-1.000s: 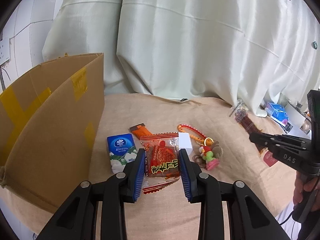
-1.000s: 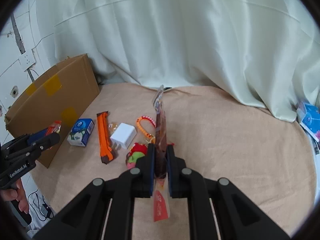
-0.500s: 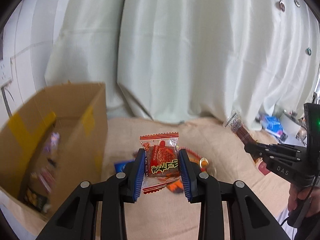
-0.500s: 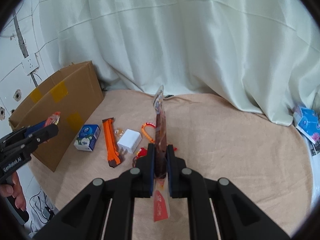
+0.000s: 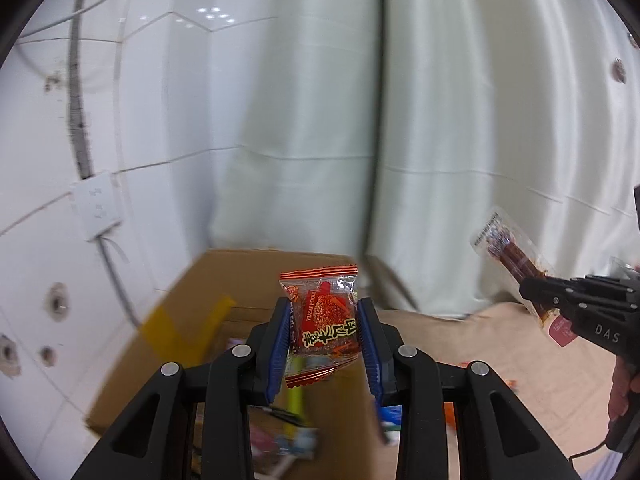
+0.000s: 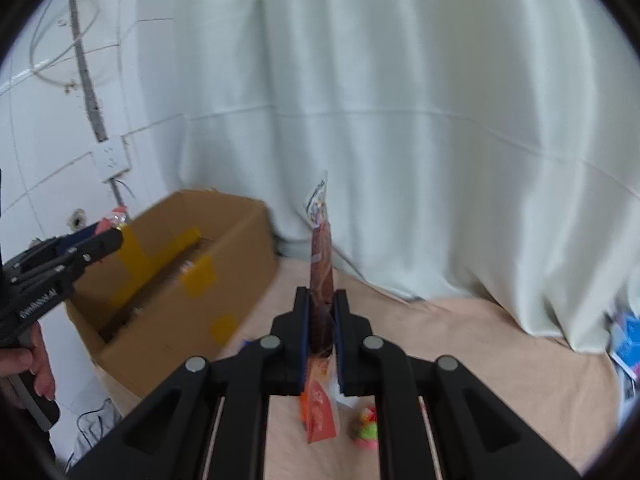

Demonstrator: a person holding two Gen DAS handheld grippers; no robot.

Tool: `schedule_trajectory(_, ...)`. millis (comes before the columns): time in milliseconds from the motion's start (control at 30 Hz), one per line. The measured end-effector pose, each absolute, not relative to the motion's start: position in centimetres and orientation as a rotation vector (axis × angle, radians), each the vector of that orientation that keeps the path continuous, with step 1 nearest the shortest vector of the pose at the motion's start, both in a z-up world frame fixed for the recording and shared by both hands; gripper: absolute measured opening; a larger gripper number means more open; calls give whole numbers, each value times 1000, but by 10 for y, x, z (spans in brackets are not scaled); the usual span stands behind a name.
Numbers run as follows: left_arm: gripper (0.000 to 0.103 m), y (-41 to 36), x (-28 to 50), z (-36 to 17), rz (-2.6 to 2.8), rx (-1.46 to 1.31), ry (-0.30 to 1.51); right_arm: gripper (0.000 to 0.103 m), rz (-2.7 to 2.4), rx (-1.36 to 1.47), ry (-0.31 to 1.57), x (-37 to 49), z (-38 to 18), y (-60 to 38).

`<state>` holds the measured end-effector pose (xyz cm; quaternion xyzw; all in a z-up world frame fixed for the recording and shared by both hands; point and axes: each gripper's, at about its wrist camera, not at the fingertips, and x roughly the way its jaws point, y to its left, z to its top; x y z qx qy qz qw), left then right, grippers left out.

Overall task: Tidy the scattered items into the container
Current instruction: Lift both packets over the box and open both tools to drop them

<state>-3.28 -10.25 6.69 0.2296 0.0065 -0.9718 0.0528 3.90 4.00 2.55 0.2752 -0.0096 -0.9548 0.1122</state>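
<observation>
My left gripper (image 5: 323,312) is shut on a red snack packet (image 5: 325,322), held in the air over the open cardboard box (image 5: 188,320). Several items lie blurred inside the box. My right gripper (image 6: 321,300) is shut on a long brown snack stick in clear wrap (image 6: 322,260), raised above the beige table (image 6: 460,344). The same stick (image 5: 516,258) and right gripper (image 5: 530,290) show at the right of the left wrist view. The right wrist view has the box (image 6: 180,280) at its left, with the left gripper (image 6: 114,236) above it.
A white curtain (image 6: 400,100) hangs behind the table. A tiled wall with a socket (image 5: 96,208) stands left of the box. A small red and green toy (image 6: 366,432) lies on the table below the right gripper. Blue packets (image 6: 628,340) lie at the far right edge.
Both grippers have risen with their packets and swung left toward the box. The left one has gone from the scattered items on the table to above the box opening.
</observation>
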Motion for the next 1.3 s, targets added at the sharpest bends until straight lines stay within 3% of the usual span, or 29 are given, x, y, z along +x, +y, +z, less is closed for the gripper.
schedule_trajectory(433, 34, -175, -42, 44, -2796, 775, 53, 13, -2522, 814, -24, -39, 27, -105)
schedule_trajectory(733, 34, -190, -44, 4, -2754, 870, 88, 13, -2466, 907, -17, -57, 5, -132)
schedule_trajectory(1133, 35, -198, -51, -5, -2722, 915, 84, 16, -2464, 937, 17, -64, -10, -147)
schedule_trajectory(1167, 35, -198, -51, -5, -2722, 917, 82, 22, -2474, 923, 13, -63, -9, -146)
schedule_trajectory(1267, 35, -197, -52, -5, -2718, 914, 79, 63, -2473, 912, -13, -62, -7, -143)
schedule_trajectory(1300, 35, -197, -52, -5, -2718, 910, 84, 69, -2487, 894, -24, -60, -4, -141)
